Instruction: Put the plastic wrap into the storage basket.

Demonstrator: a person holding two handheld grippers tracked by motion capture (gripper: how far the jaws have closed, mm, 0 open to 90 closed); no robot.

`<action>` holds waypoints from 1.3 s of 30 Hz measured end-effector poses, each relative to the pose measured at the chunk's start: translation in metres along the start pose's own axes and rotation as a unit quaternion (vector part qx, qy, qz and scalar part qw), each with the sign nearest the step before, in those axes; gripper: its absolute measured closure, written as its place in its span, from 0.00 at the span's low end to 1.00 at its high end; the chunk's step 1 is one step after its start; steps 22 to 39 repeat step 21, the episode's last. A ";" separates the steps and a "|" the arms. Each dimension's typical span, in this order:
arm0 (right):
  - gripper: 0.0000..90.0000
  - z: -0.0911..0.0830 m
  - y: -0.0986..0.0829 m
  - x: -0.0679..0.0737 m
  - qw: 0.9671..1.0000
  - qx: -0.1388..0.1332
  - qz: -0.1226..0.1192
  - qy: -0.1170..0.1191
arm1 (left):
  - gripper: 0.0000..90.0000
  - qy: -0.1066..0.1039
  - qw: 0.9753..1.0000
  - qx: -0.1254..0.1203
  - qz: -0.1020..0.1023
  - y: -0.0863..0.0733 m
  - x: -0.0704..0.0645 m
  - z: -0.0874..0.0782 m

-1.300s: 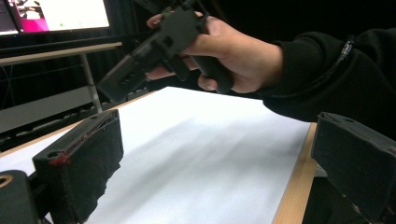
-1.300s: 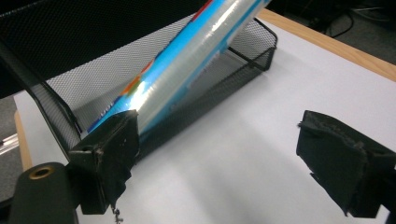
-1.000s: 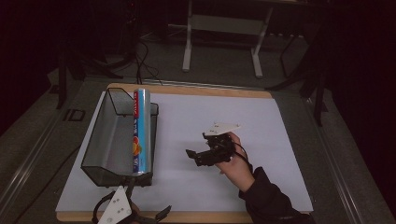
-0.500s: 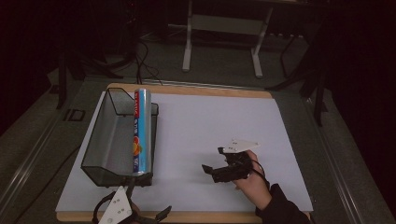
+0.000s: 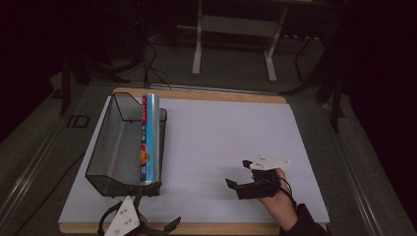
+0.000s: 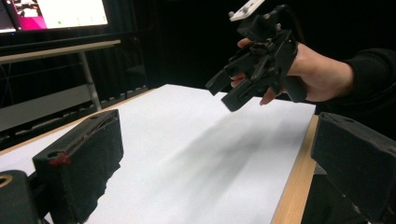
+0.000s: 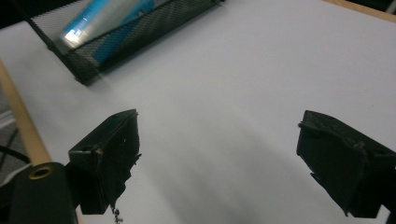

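High view: right tongs (image 5: 239, 174) (agape, empty)

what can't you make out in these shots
- Print on the tube in the mesh basket: too small in the high view; in the right gripper view the mesh covers most of it.
- Left gripper: cut by the bottom edge of the high view.
- Monitor in the left gripper view: cut by the top edge, content blurred.
- Room beyond the table: too dark.
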State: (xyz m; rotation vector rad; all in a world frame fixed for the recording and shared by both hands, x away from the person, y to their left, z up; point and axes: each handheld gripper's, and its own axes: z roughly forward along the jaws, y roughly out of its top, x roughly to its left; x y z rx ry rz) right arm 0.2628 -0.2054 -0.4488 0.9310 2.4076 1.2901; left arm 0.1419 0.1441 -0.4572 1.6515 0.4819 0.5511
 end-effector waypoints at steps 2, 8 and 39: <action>0.14 -0.002 -0.001 0.000 1.000 -0.006 -0.002 -0.002 | 0.03 0.000 1.000 0.000 0.000 0.000 0.000 0.000; 0.15 -0.009 -0.010 -0.002 1.000 0.001 -0.014 -0.014 | 0.03 0.001 1.000 0.001 0.001 0.000 0.000 0.000; 0.15 -0.001 -0.018 -0.004 0.999 0.007 -0.045 -0.026 | 0.03 -0.003 1.000 0.004 0.006 0.001 -0.001 0.001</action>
